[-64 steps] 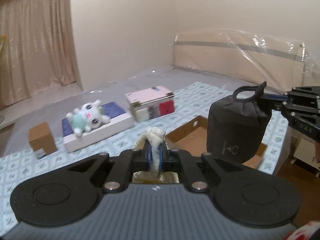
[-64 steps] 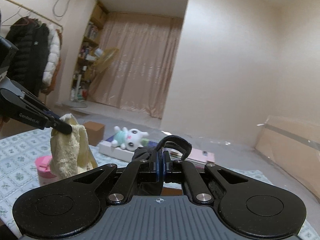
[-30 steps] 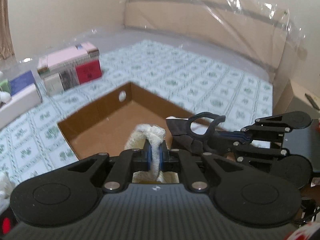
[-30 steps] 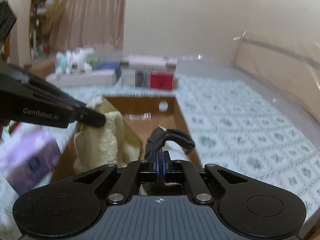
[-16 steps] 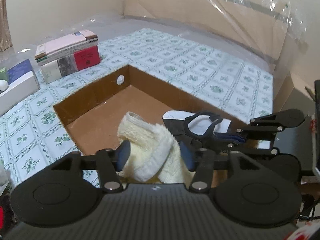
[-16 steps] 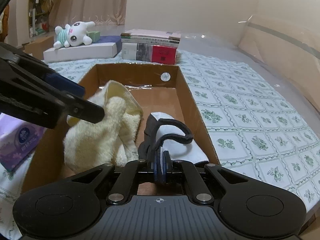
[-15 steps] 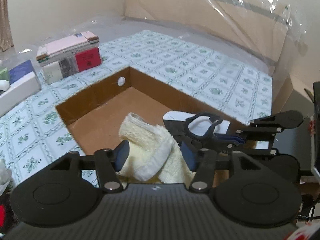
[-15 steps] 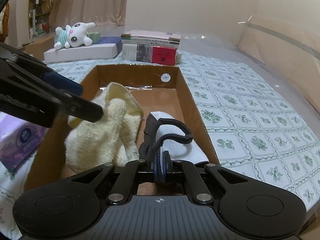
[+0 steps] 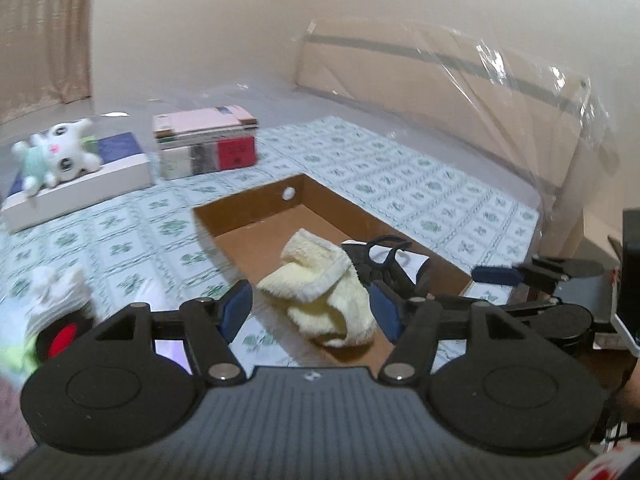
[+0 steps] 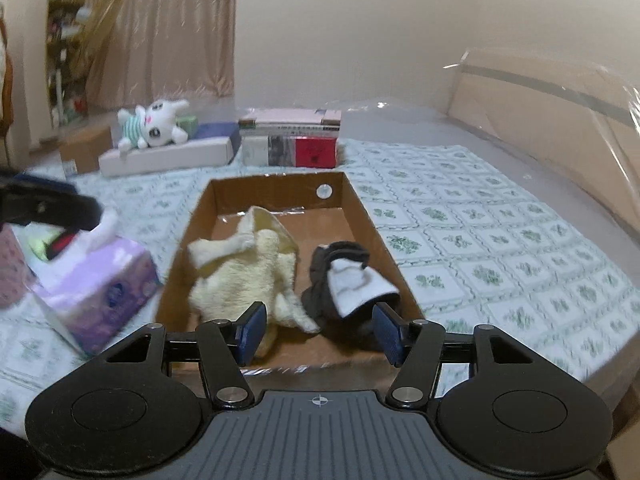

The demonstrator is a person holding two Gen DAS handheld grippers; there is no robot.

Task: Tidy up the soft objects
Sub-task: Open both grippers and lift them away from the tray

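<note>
In the left wrist view, our left gripper [image 9: 312,312] sits at the bottom centre with its jaws spread wide and holding nothing; the cream towel [image 9: 320,286] lies just past them, crumpled in the cardboard box [image 9: 256,208] at mid-frame. The dark pouch [image 9: 380,258] lies beside it, and the right gripper [image 9: 496,274] shows at the right edge. A plush toy [image 9: 56,156] rests at the upper left. In the right wrist view, our right gripper [image 10: 320,330] is likewise wide and empty at the bottom; the 2 soft things, towel [image 10: 244,268] and pouch [image 10: 344,280], lie side by side in the box [image 10: 276,188]. A tissue box [image 10: 96,284] stands at the left.
</note>
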